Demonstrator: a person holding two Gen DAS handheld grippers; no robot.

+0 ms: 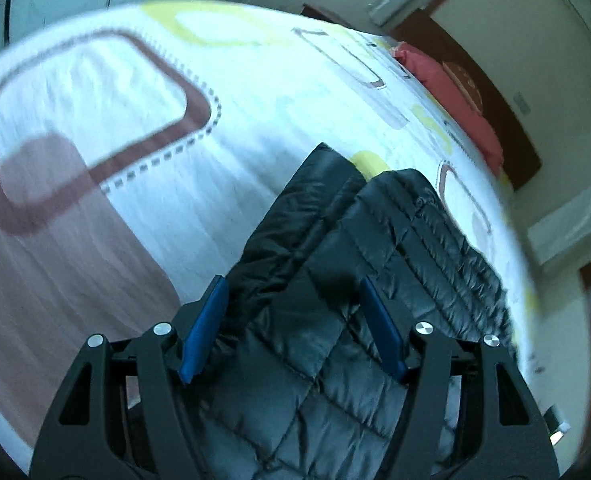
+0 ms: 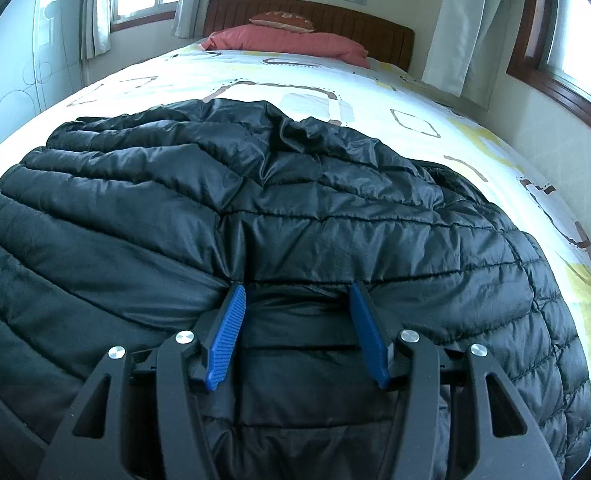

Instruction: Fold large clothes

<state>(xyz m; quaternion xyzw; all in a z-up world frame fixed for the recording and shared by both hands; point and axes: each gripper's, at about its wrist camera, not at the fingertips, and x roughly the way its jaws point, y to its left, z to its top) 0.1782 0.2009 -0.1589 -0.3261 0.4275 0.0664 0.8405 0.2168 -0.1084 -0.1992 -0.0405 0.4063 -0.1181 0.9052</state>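
A black quilted puffer jacket (image 2: 295, 184) lies spread over the near part of the bed. In the right wrist view my right gripper (image 2: 295, 286) is shut on a thick fold of it, and the fabric puckers at the blue pads (image 2: 227, 332). In the left wrist view, which is motion-blurred, a long folded part of the jacket (image 1: 335, 240) runs from between the jaws out onto the sheet. My left gripper (image 1: 291, 284) is shut on that puffy fabric, which fills the gap between its blue pads (image 1: 205, 332).
The bed sheet (image 2: 295, 76) is white with brown and yellow shapes, also seen as the bed sheet (image 1: 135, 120). A red pillow (image 2: 291, 40) lies by the dark wooden headboard (image 2: 315, 10). Curtained windows (image 2: 455, 20) stand on both sides; a pale wardrobe (image 2: 15, 60) is at left.
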